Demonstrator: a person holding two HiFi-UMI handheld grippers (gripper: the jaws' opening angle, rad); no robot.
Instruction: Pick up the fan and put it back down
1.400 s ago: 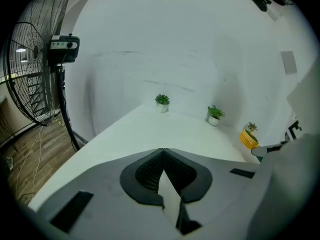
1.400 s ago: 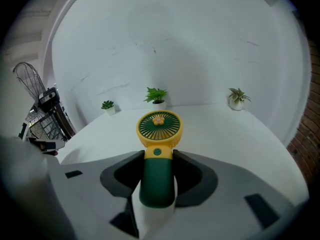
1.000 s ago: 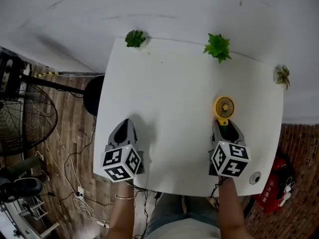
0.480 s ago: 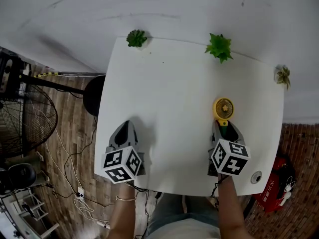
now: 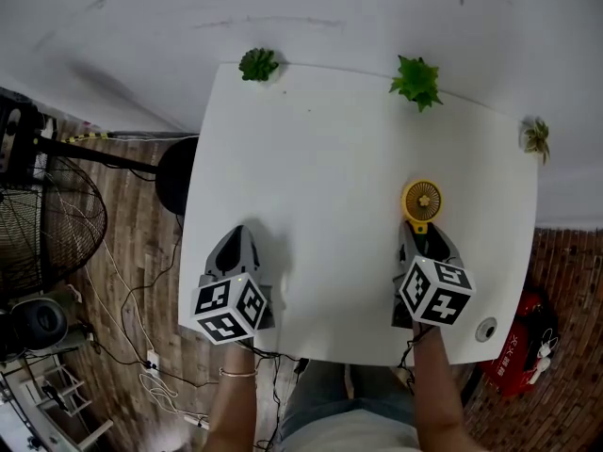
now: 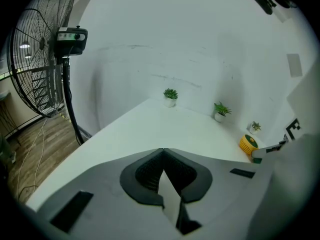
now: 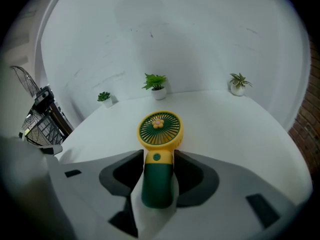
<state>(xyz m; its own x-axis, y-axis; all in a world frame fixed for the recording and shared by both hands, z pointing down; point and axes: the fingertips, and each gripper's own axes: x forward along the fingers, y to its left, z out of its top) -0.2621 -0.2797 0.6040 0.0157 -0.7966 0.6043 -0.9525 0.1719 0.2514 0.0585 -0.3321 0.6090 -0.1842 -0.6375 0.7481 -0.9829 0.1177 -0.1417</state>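
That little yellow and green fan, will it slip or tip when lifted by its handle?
The fan looks like small rigid plastic, so probably light. Its smooth round handle might twist between the fingers, and the wide head may tip it forward.

Yellow-headed, green-handled fan [image 7: 160, 129] in the right hand-held gripper [image 7: 158, 157]

Smooth matt table [image 5: 320, 158], faintly glossy plastic fan [image 7: 158, 154] (ribbed grille, smooth handle), wood-plank floor [image 5: 132, 243].
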